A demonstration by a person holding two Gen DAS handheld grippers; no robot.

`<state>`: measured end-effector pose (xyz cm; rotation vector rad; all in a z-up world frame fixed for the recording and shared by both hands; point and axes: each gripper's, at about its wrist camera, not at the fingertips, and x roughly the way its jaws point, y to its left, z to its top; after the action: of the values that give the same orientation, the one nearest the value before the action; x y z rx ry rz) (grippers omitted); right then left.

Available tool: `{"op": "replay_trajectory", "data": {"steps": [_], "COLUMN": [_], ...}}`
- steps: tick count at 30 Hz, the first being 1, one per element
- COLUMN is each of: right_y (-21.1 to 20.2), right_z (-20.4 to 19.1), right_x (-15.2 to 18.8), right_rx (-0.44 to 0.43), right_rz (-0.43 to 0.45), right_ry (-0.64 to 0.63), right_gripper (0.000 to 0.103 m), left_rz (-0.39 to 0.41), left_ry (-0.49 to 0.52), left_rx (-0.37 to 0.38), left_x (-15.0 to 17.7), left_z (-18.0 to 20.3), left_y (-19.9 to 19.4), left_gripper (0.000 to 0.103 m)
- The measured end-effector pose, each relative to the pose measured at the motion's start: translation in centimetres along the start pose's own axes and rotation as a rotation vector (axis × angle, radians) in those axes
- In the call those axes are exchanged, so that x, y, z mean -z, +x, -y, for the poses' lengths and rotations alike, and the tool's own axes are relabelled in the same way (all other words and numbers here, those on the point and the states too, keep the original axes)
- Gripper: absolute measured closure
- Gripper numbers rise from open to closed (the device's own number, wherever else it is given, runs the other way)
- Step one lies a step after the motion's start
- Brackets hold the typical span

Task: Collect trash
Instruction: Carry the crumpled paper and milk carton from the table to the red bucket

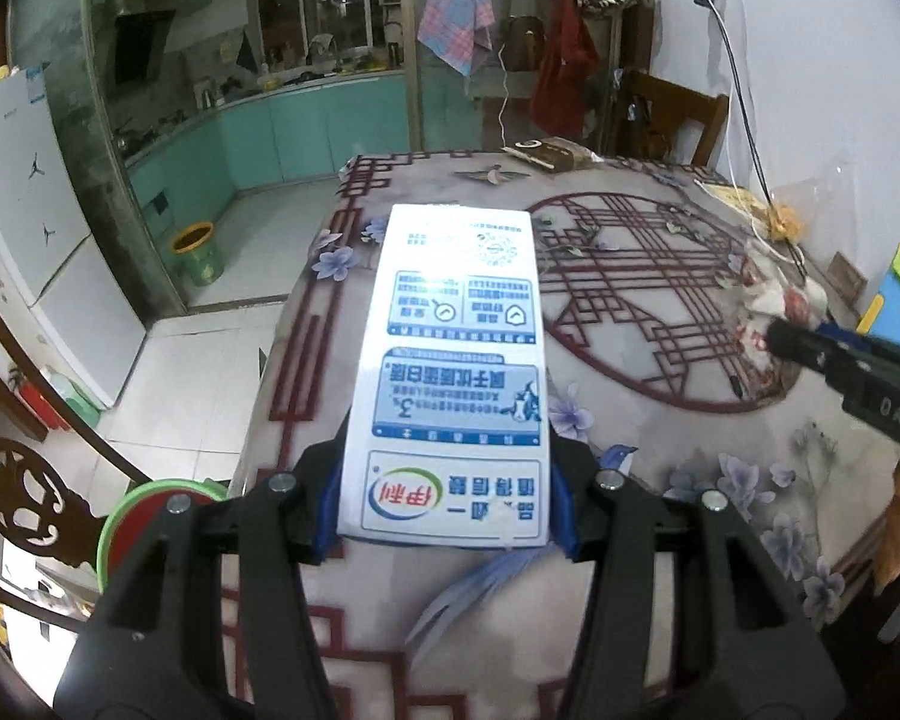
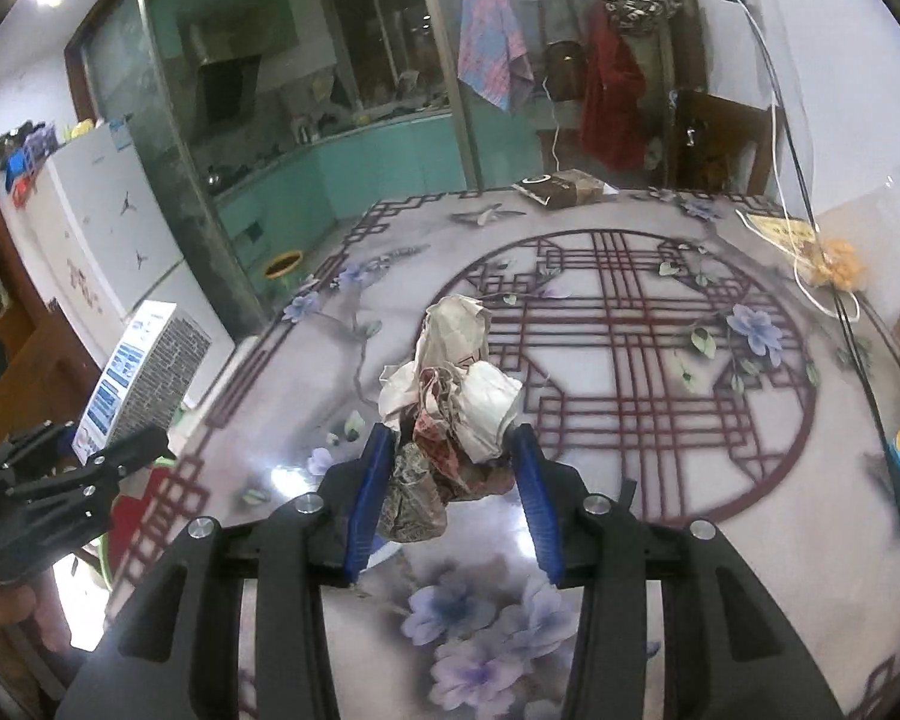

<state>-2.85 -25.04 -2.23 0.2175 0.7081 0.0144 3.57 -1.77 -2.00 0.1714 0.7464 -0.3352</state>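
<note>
The milk carton [image 1: 450, 372] is clamped by the left hand-held gripper [image 1: 444, 504], crumpled paper [image 2: 450, 396] by the right hand-held gripper [image 2: 450, 480]; loose paper could be shed over the desk [image 2: 630, 570].

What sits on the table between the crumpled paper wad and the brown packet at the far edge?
Nothing: in the right wrist view, only bare patterned tablecloth lies between the crumpled paper wad and the brown packet.

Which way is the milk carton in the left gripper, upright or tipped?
Tipped. The milk carton lies lengthwise out from the left gripper, blue pads clamping its sides, above the table.
</note>
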Motion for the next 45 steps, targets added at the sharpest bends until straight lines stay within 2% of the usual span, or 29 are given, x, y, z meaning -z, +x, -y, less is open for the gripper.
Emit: {"op": "replay_trajectory", "data": {"steps": [5, 14, 27, 31, 45], "right_y": [0.6, 1.2, 1.6, 1.6, 1.7], "right_z": [-1.0, -5.3, -9.5, -10.7, -14.3], "right_x": [1.4, 2.8, 3.5, 3.5, 3.6], "right_rx": [-0.034, -0.055, -0.083, -0.089, -0.12], "right_rz": [-0.033, -0.068, -0.089, -0.089, -0.091], "right_ry": [0.052, -0.024, -0.086, -0.108, -0.167], "right_gripper": [0.062, 0.062, 0.062, 0.062, 0.062], "left_rz": [0.013, 0.01, 0.012, 0.029, 0.048], "left_ry": [-0.012, -0.061, -0.158, -0.155, -0.211], "left_rx": [0.003, 0.007, -0.031, -0.061, -0.041], "left_x": [0.6, 1.5, 3.0, 3.4, 4.0], "left_z": [-1.2, -3.4, -7.9, -8.5, -10.5], "left_y": [-1.0, -2.0, -3.2, -3.7, -5.1], "left_gripper": [0.052, 0.052, 0.052, 0.052, 0.052]}}
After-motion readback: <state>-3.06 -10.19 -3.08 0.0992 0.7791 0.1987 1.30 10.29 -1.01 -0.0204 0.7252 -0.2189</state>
